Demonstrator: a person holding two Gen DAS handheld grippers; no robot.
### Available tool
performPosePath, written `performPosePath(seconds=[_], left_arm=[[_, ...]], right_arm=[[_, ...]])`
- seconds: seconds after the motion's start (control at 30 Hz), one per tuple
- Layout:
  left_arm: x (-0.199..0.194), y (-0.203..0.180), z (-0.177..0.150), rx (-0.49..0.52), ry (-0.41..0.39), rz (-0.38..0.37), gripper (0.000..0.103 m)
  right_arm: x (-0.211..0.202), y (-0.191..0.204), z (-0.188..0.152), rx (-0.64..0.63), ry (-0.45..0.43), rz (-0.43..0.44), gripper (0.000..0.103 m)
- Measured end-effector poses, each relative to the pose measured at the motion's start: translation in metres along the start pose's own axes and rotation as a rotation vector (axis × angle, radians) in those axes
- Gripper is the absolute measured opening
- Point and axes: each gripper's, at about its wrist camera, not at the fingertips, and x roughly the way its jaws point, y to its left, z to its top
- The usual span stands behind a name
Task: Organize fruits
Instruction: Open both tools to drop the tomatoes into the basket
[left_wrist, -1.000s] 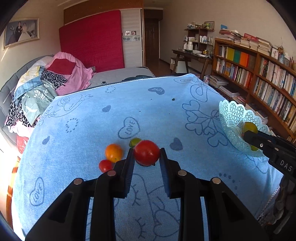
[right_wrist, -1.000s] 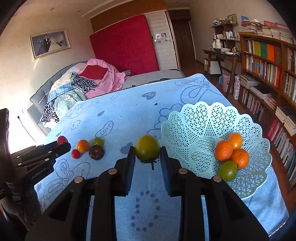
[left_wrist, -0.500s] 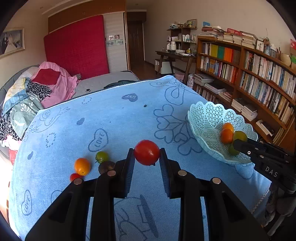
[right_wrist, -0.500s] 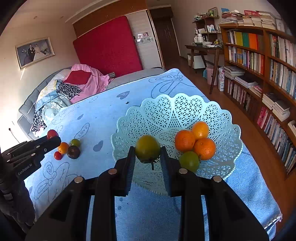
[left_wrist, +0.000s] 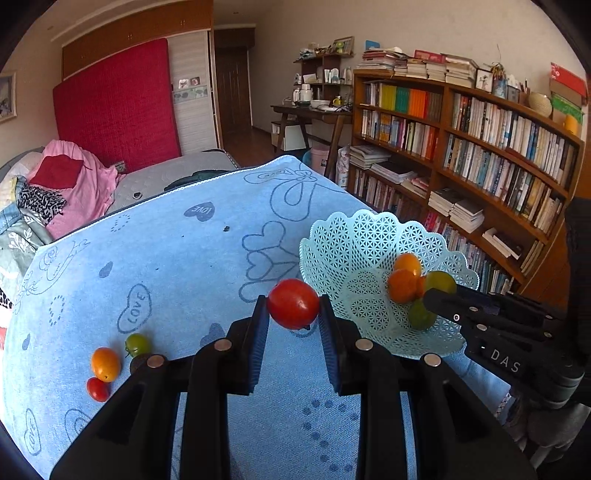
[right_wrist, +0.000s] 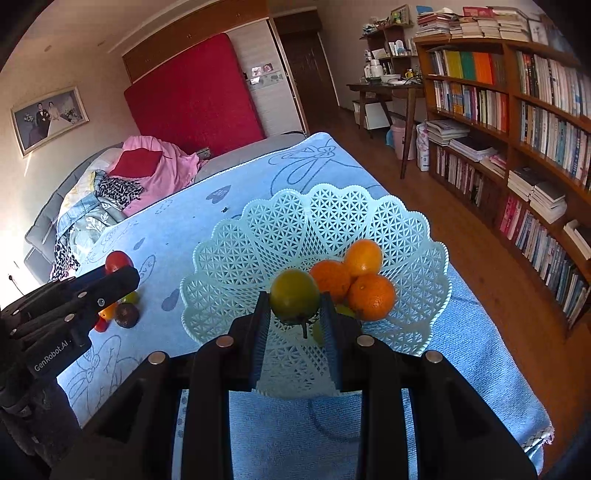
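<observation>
Right wrist view: blue cloth (right_wrist: 461, 354) covers the table, and the lattice basket (right_wrist: 236, 258) sits near its right edge, already holding three oranges (right_wrist: 371, 297) and a green fruit that is mostly hidden. The right gripper (right_wrist: 294, 325) is clenched on a green tomato (right_wrist: 294, 301), held over the basket's near side. The left gripper (left_wrist: 293, 332) is clamped on a red tomato (left_wrist: 293, 303), which sits over the cloth just beside the basket's (left_wrist: 369, 236) left rim, not yet over it.

Risks, as I judge them:
- Both grippers head for one basket, so the fingers may collide over it.
- The basket looks light and shallow, so a bump on the rim could tip it or slide it toward the table edge.
- A green tomato dropped from height could bounce off the oranges and roll out.
- A red tomato let go too early would land on the cloth and roll.
- Squeezing harder could bruise the soft tomatoes.

Hard to see:
- Height of either fruit above the basket or cloth cannot be told.
- The stem under the green tomato is dark and blurred.
- The left wrist view shows loose fruit on the cloth: an orange one (left_wrist: 105, 364), a small red one (left_wrist: 97, 389) and a green one (left_wrist: 137, 344). A dark one is mostly hidden behind the gripper body.
- The person's hands are out of frame.
</observation>
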Motion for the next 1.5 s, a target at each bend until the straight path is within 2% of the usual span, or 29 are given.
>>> performPosePath(seconds=[0.4, 0.43, 0.47, 0.53, 0.73, 0.8, 0.87, 0.93, 1.03, 1.07, 1.23, 1.5], left_arm=[[0.020, -0.025, 0.004, 0.021, 0.022, -0.070, 0.029], [0.021, -0.024, 0.004, 0.018, 0.023, -0.072, 0.031], [0.021, -0.023, 0.004, 0.014, 0.023, -0.071, 0.040], [0.020, -0.019, 0.004, 0.000, 0.017, -0.059, 0.045], [0.017, -0.004, 0.001, -0.037, 0.027, -0.038, 0.045], [0.016, -0.002, -0.001, -0.040, 0.030, -0.030, 0.048], [0.013, 0.000, -0.003, -0.041, 0.031, -0.020, 0.063], [0.010, 0.002, -0.006, -0.044, 0.029, -0.005, 0.073], [0.008, 0.007, -0.009, -0.053, 0.033, 0.012, 0.076], [0.007, 0.009, -0.010, -0.057, 0.034, 0.019, 0.078], [0.004, 0.019, -0.015, -0.074, 0.042, 0.045, 0.083], [0.001, 0.031, -0.023, -0.103, 0.060, 0.075, 0.084]], right_arm=[[0.003, -0.007, 0.000, 0.010, 0.005, -0.003, 0.028], [0.003, -0.007, 0.000, 0.011, 0.005, -0.003, 0.028], [0.003, -0.007, 0.000, 0.010, 0.005, -0.003, 0.028], [0.003, -0.007, 0.000, 0.011, 0.003, -0.003, 0.028], [0.006, -0.002, -0.001, 0.009, 0.009, 0.005, 0.028], [0.007, -0.002, -0.002, 0.008, 0.017, 0.011, 0.028], [0.007, -0.001, -0.002, 0.009, 0.017, 0.022, 0.035], [0.006, 0.002, -0.002, 0.004, 0.012, 0.026, 0.038], [0.003, 0.003, -0.002, 0.009, 0.003, 0.026, 0.053], [0.003, 0.003, -0.002, 0.011, 0.001, 0.026, 0.054], [-0.001, 0.003, -0.002, 0.023, -0.010, 0.021, 0.054], [-0.009, -0.009, 0.003, 0.092, -0.043, 0.000, 0.055]])
